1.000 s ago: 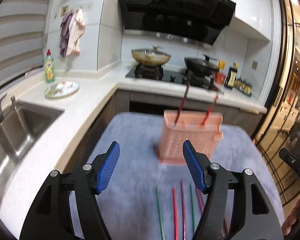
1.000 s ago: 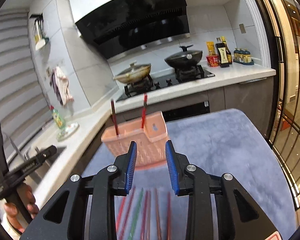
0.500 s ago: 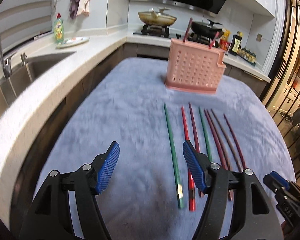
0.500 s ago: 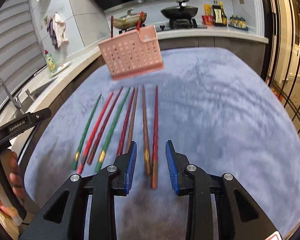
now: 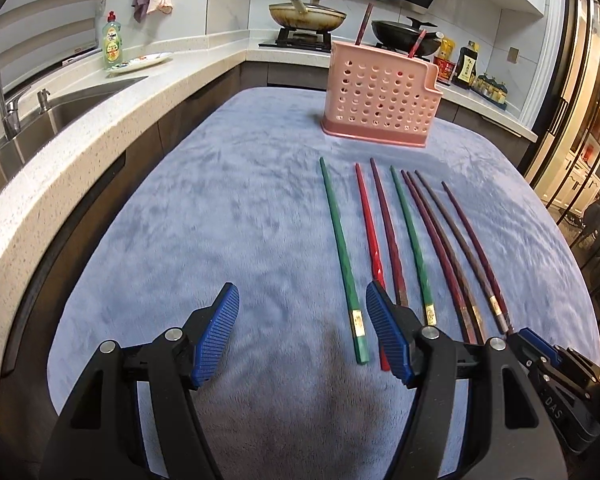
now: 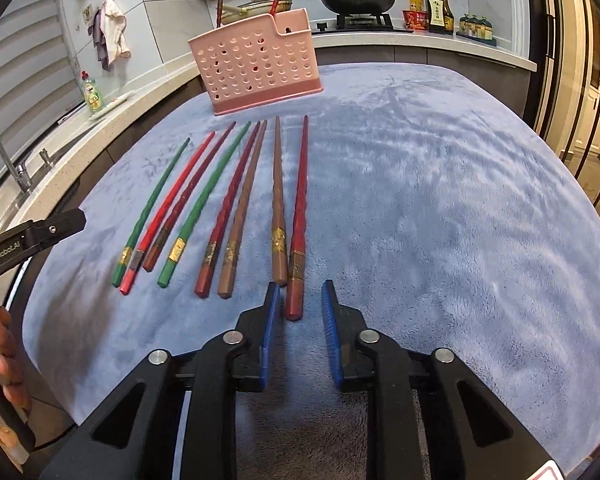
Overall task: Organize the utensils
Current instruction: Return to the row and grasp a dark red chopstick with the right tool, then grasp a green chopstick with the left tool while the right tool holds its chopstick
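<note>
now both grippers sit lower, right gripper [image 6: 298, 300] fingers closing around red chopstick [image 6: 300, 216].

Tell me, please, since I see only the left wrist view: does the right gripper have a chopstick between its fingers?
Observer: Yes. The thick end of the outermost dark red chopstick lies between the fingers of the right gripper. Its jaws are closing, and the pads are not touching it.
Operator: Thank you. Is a neighbouring chopstick inside the jaws too?
Observer: No. The brown chopstick beside it ends just outside the finger on the picture's left.
</note>
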{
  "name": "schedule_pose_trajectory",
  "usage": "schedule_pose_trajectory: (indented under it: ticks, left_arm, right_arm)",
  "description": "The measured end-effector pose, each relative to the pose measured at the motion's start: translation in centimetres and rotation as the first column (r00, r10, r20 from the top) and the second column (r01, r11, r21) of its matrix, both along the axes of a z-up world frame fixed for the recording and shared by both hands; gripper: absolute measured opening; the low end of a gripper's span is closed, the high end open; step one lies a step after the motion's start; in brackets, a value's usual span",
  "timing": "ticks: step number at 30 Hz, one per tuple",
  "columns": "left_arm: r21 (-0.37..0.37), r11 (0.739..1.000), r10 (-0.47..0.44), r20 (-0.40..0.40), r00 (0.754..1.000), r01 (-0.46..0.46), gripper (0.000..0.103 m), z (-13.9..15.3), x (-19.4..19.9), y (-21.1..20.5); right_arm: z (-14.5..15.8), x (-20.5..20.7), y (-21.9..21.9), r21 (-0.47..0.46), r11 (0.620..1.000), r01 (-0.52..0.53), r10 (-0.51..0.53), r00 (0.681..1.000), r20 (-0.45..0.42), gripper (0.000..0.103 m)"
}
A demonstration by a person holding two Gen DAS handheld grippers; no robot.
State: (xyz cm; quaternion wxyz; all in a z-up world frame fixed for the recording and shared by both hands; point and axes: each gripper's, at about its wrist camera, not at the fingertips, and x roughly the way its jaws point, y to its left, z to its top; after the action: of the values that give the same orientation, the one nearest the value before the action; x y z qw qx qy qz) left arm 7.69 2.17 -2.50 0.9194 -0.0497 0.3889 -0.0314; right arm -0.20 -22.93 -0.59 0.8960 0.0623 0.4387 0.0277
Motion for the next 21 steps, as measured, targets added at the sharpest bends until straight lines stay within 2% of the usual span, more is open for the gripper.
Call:
schedule_pose_trajectory:
  ticks: [6,11,21]
  left_arm:
    - [-0.009,1.000,-0.004,-0.014,1.000,0.003,0.063,-0.6,-0.1,-0.1]
    - [-0.012,1.000,-0.013,-0.029,0.999,0.013,0.063,-1.1,0.1,-0.5]
    - [0.010,0.999,-0.039,-0.074,0.996,0.039,0.062,-3.1,0.9,-2.3]
  right_arm:
    - [-0.1,0.1,-0.7,0.002,1.000,0.018,-0.018,1.000,0.007,0.007]
    - [0.0,0.2,-1.7,0.028,0.998,0.053,-0.053,0.999,0.008,0.007]
    - [-0.1,0.3,-1.9,0.043,0.998,0.050,-0.050,0.999,0.006,0.007]
